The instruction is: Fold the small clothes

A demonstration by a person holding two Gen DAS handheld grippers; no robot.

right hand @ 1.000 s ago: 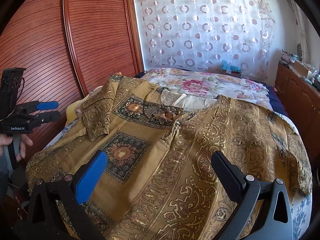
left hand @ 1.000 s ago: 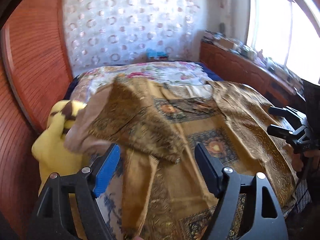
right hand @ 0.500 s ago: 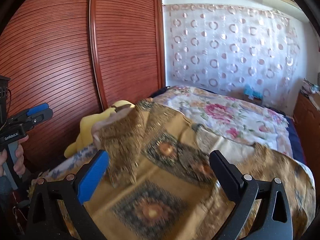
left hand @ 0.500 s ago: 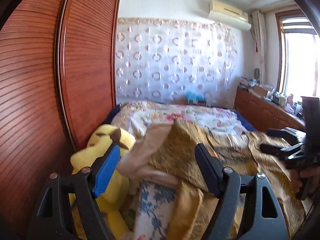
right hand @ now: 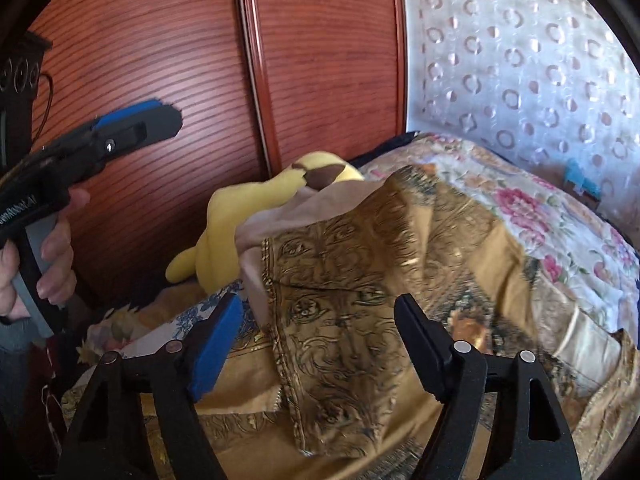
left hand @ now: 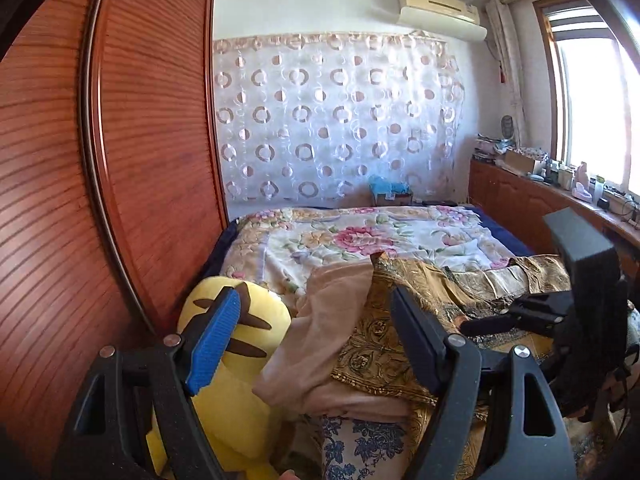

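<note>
Yellow plush toy partly hidden behind left gripper finger. Gold patterned garment motion-blurred, cut off at bottom edge. Windowsill clutter indistinct.

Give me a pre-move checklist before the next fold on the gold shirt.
1. Left tongs open, nothing between the fingers: ok.
2. Right tongs open, nothing gripped: ok.
3. Gold patterned shirt flat on the floral bedspread: not ok, its sleeve is flipped over with the beige lining showing.
4. Shirt clear of the yellow plush toy: not ok, the lining edge lies against it.
5. Tongs apart from each other: ok, left tongs sit off to the side in the right wrist view.
6. Shirt's far hem: cannot tell, out of view.
</note>
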